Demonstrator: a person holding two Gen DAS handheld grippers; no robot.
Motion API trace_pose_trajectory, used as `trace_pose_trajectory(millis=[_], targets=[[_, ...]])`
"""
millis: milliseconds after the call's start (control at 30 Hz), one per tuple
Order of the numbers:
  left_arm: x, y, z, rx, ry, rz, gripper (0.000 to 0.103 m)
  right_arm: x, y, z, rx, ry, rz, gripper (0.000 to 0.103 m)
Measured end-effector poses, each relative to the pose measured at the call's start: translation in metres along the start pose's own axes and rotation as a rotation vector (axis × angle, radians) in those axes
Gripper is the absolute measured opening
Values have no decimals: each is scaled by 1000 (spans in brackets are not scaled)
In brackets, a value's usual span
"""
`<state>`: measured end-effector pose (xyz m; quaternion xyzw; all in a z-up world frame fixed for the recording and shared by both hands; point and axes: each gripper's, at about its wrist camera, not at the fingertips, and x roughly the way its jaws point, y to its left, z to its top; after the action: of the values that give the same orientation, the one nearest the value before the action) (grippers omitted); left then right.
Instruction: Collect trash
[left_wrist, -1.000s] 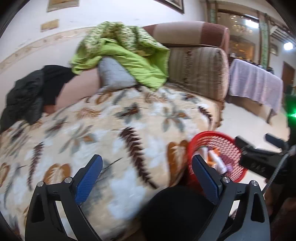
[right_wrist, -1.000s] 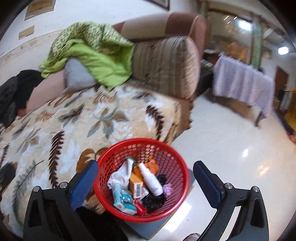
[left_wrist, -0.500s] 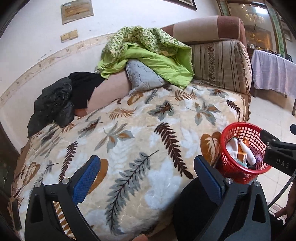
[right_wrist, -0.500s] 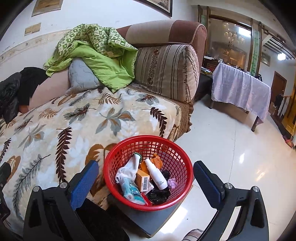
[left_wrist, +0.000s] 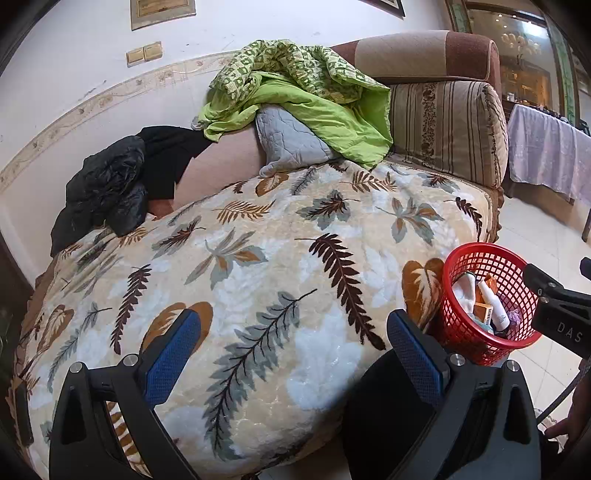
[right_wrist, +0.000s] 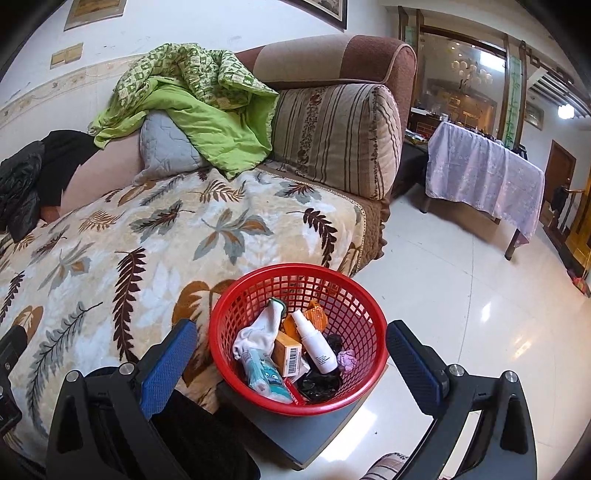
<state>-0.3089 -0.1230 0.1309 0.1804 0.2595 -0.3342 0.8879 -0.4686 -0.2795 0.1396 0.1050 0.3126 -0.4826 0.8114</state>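
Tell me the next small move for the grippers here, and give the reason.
Probably pan the left gripper slowly along the leaf-patterned blanket to look for leftovers. Both grippers are open and empty, the red basket already holds a white bottle, an orange box and wrappers, and no loose trash shows on the blanket.

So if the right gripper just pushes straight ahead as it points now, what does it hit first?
Most likely the red basket: it sits between the open right gripper fingers, right ahead. Depth is unclear in the fisheye, so it might pass over the rim.
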Motion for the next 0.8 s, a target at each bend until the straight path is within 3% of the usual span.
trace_pose_trajectory(millis=[800], targets=[[-1,-1,0,-2,1,4,100,1,0,-3,3,10,-1,103]])
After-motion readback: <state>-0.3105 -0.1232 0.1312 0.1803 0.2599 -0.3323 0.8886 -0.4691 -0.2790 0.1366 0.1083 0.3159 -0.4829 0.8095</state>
